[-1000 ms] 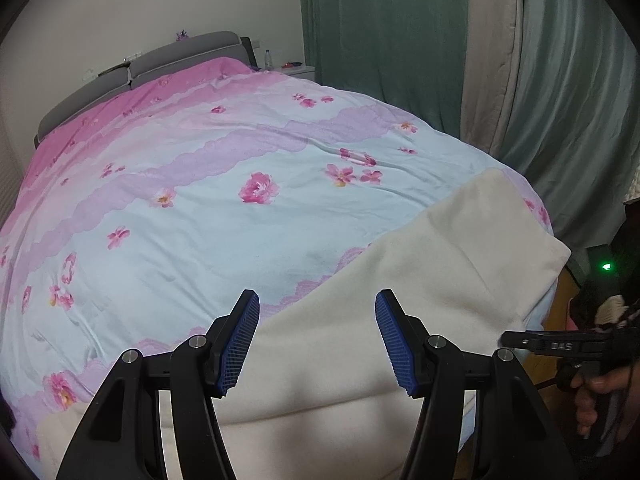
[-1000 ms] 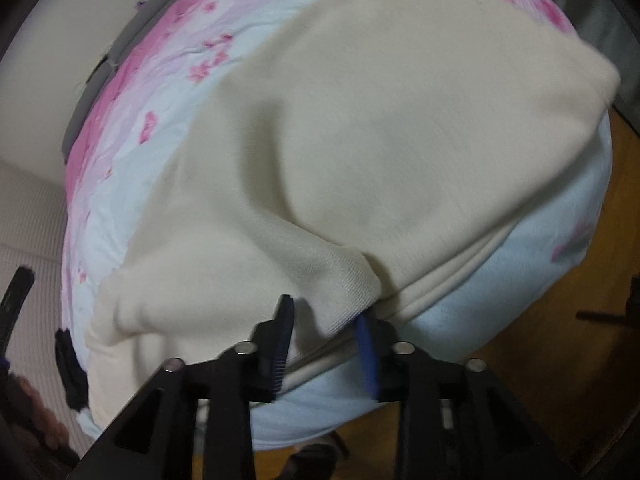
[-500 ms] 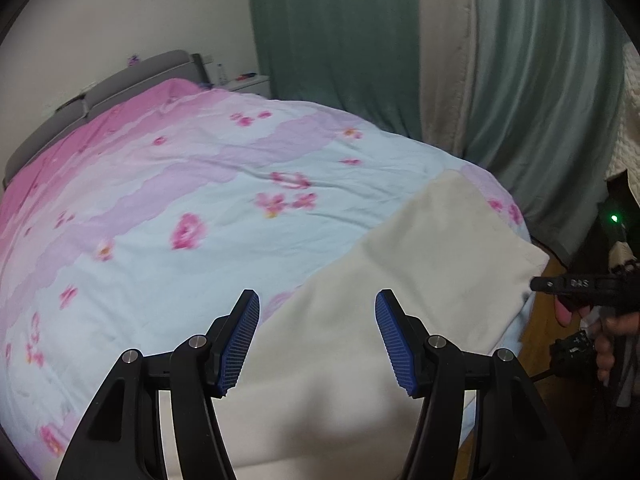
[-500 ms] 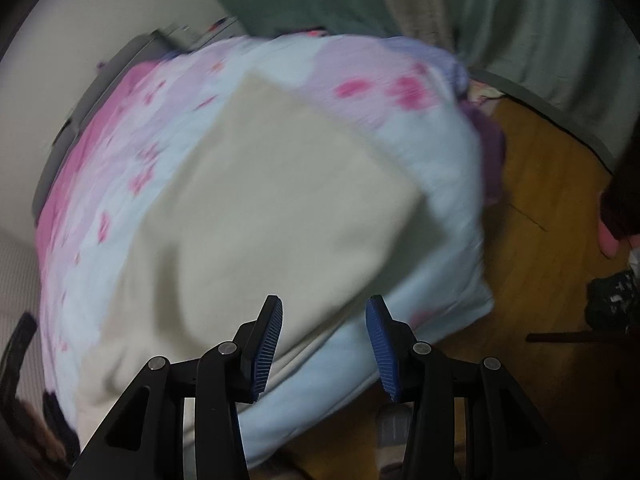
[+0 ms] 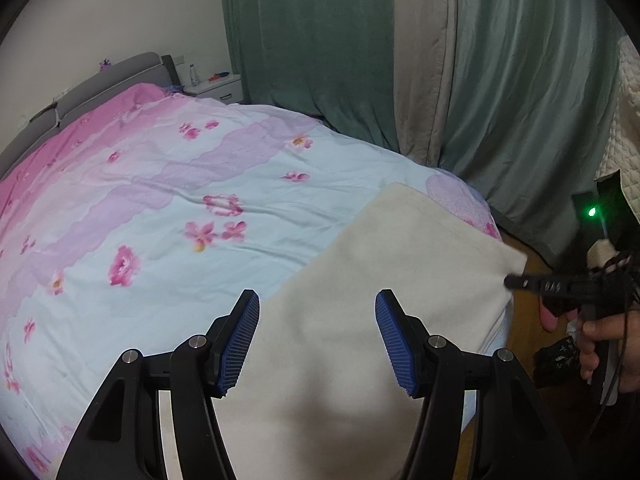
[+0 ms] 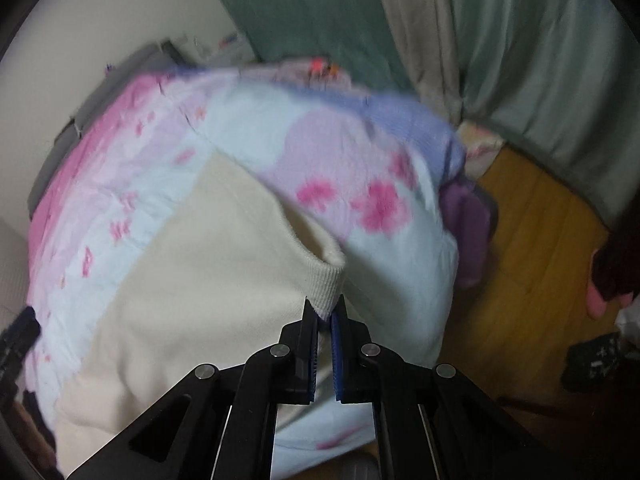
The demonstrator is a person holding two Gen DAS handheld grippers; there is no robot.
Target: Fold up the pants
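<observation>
one pair of cream pants (image 5: 384,280) lies flat on the floral duvet (image 5: 160,200) at the foot corner of the bed, its ribbed cuff (image 6: 326,284) lifted off the duvet and pinched between the closed fingers of the right gripper (image 6: 325,312). over the pants, the left gripper (image 5: 316,344) hovers with its blue pads (image 5: 240,344) standing apart and nothing between them. beyond the bed hang green curtains (image 5: 320,60), and a wooden floor (image 6: 532,240) runs beside it.
</observation>
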